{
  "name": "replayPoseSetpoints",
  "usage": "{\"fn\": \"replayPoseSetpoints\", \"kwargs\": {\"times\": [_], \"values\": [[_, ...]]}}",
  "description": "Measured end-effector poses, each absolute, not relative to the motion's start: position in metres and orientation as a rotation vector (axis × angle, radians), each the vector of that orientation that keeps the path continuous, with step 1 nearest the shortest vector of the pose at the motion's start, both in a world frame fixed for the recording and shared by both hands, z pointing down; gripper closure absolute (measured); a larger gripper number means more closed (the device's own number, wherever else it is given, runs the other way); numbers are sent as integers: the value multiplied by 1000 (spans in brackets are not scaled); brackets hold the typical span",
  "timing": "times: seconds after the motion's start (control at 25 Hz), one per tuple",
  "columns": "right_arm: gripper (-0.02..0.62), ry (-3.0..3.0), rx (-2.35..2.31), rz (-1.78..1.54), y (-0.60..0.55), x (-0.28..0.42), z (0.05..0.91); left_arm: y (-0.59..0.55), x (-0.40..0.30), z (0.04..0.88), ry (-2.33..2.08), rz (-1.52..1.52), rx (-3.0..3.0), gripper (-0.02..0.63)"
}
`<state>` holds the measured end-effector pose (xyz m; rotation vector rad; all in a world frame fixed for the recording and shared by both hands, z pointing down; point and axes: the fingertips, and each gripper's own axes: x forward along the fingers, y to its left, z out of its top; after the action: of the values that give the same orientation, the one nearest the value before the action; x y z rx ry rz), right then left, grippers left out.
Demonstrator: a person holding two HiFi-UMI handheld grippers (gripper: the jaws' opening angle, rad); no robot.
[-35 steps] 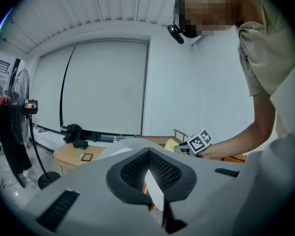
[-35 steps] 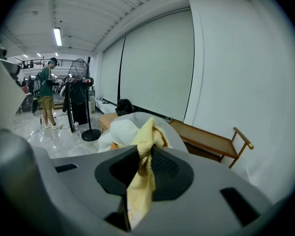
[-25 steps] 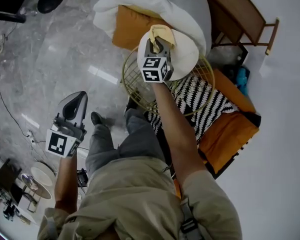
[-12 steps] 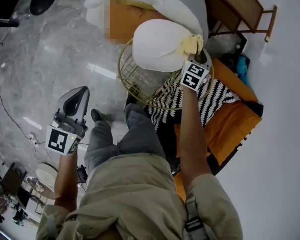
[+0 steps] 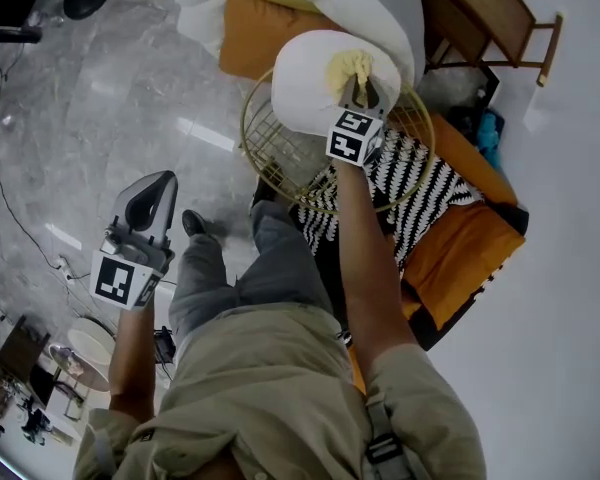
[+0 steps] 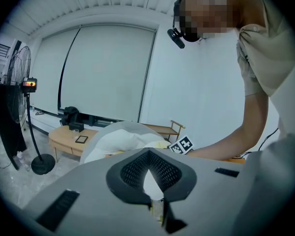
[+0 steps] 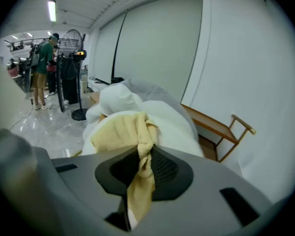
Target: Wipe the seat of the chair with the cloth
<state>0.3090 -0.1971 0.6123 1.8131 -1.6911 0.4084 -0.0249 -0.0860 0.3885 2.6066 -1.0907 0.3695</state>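
Right gripper clamps crumpled pale-yellow cloth, held against round white seat cushion of gold wire chair. Left gripper: jaws together, empty, well clear of chair.

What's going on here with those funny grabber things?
A person is wiping a chair, with a gripper in each hand. The right gripper is shut on the yellow cloth and holds it on the white seat cushion of the gold wire chair. The left gripper is shut, holds nothing and hangs off to the side over the floor.
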Motion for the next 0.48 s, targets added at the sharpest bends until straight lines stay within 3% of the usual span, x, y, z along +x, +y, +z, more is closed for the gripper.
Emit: {"fn": "replayPoseSetpoints", "kwargs": {"times": [0.24, 0.48], "values": [[525, -1867, 1496, 493, -226, 176, 659, -74, -43, 400, -1120, 429, 2563, 591], [525, -1831, 1562, 484, -223, 200, 648, -73, -44, 399, -1104, 417, 2566, 591]]}}
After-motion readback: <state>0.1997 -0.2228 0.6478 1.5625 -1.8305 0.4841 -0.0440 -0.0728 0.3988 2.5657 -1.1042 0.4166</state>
